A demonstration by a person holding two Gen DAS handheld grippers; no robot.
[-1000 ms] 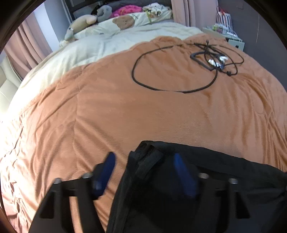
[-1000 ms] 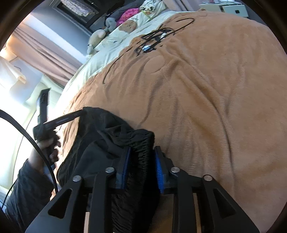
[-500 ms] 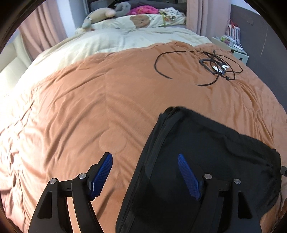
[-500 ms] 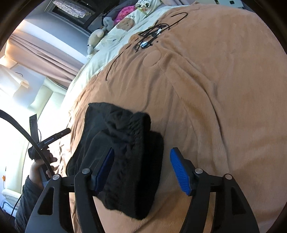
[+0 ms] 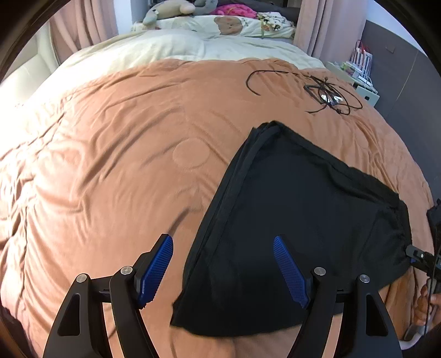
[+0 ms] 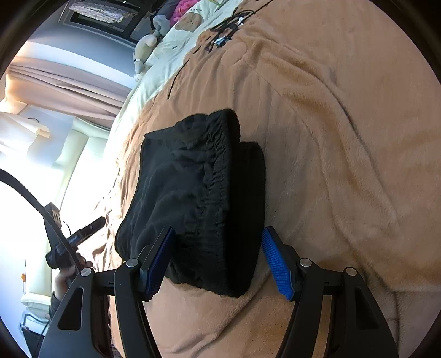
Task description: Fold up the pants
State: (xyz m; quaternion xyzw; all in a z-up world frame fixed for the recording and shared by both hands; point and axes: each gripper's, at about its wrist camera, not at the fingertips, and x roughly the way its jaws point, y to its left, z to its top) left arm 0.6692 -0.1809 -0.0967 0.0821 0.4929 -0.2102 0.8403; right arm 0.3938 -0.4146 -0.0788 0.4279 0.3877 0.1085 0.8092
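Note:
Black pants point(image 5: 303, 214) lie folded in a flat rectangle on the orange blanket point(image 5: 115, 170). My left gripper point(image 5: 221, 243) hovers open above their near left edge; its pads touch nothing. In the right wrist view the pants point(image 6: 198, 192) show as a thick stack with the ribbed waistband side on the right. My right gripper point(image 6: 218, 234) stands open around the near end of that stack, and neither blue pad presses on the cloth. The right gripper point(image 5: 421, 256) shows at the pants' right edge in the left wrist view. The left gripper point(image 6: 74, 239) and a hand appear at far left.
A tangle of black cables point(image 5: 325, 93) lies on the blanket beyond the pants. Cream bedding, pillows and plush toys point(image 5: 176, 11) fill the head of the bed. A nightstand point(image 5: 361, 79) stands at the right, and pink curtains hang behind.
My right gripper opened and let go of the waistband fold, which now rests on the stack. My left gripper drew back from the pants' corner, so more of the folded pants shows.

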